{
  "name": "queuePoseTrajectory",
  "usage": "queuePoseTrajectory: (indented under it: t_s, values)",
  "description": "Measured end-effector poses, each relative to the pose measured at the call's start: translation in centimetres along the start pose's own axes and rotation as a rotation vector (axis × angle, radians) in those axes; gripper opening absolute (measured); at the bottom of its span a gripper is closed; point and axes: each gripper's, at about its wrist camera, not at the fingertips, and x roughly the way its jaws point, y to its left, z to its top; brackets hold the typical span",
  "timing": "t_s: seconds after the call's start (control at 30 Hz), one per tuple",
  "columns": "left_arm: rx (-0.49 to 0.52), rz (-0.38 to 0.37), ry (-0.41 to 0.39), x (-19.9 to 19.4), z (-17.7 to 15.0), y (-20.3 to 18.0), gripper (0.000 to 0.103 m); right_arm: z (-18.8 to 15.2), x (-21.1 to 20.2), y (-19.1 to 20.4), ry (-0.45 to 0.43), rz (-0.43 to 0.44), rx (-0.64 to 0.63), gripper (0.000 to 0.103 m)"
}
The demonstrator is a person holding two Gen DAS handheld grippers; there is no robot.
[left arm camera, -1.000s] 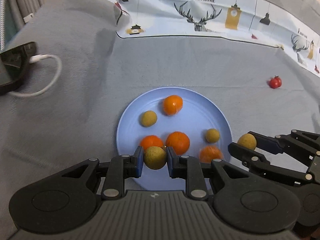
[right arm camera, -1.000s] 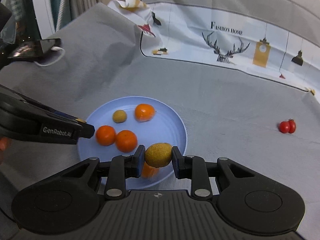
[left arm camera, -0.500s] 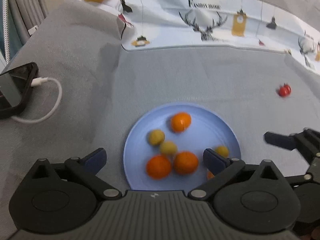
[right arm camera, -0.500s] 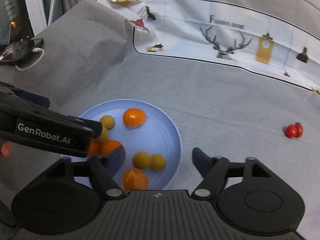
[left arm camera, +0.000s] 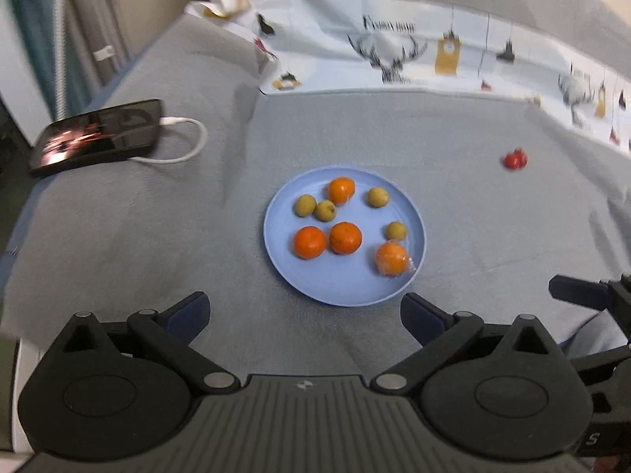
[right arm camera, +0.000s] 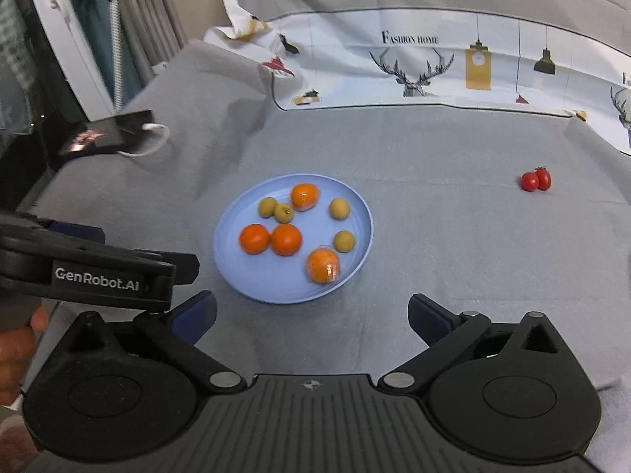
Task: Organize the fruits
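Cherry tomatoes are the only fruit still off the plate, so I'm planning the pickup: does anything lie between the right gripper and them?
Nothing visible does. The cherry tomatoes sit alone on the grey cloth, ahead and to the right of the open right gripper. The blue plate lies to their left, off that path.

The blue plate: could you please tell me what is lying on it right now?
The blue plate holds four oranges, one of them in clear wrap, and four small yellow-green fruits. Nothing is stacked. Only the plate surface directly beneath each fruit is covered from view.
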Motion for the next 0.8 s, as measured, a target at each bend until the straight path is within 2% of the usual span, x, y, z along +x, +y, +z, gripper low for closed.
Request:
queuePoseTrajectory:
  t_s: [0.1, 0.37, 0.53, 0.8]
  values:
    - [-0.019, -0.011, -0.031, -2.5, -0.6, 0.2, 0.103, -0.5, -2.3, 0.2, -0.043, -0.012, 0.011, 0.102]
    - [0.023, 0.031, -0.108, -7.2, -2.2, -0.8, 0.103, -2.4, -7.1, -0.1, -0.103, -0.029, 0.068, 0.102]
    - [0.043, 0.03, -0.1, -8.3, -3.7, -1.5, 0.103, -3.5, -9.4, -0.6, -0.135, -0.041, 0.099, 0.102]
    - [0.078, 0.047, -0.13, -9.9, -5.1, -2.4, 0.103, -4.4, -11.2, -0.7, -0.17, -0.046, 0.121, 0.102]
